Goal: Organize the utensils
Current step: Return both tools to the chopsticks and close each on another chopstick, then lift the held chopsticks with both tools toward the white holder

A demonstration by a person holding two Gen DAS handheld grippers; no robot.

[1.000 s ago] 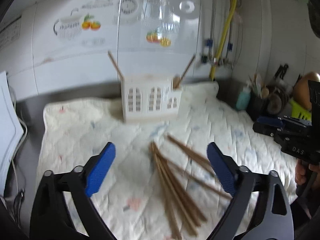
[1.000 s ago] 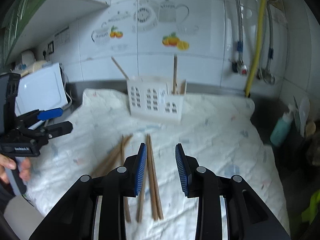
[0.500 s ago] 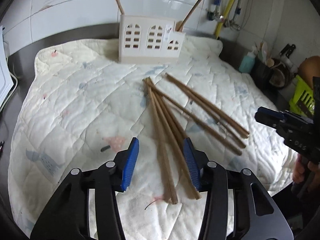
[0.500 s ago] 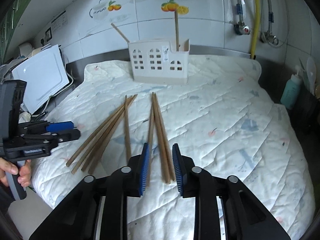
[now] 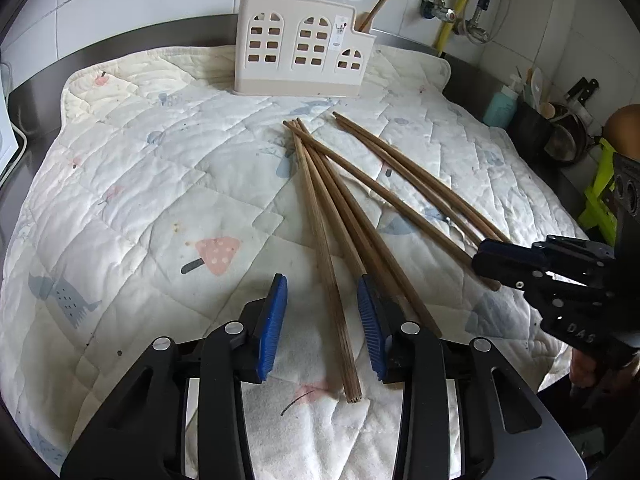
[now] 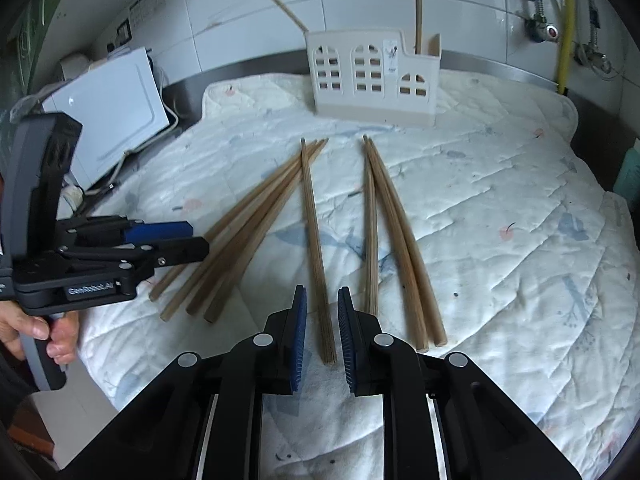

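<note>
Two chopsticks were already stood in the far holder, while the rest were left on the quilt, one straddled, ungripped, by each closing gripper, left and right.

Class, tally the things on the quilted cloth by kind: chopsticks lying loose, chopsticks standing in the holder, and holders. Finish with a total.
Chopsticks lying loose on the quilted cloth: 8
Chopsticks standing in the holder: 2
White holder: 1
Total: 11
</note>
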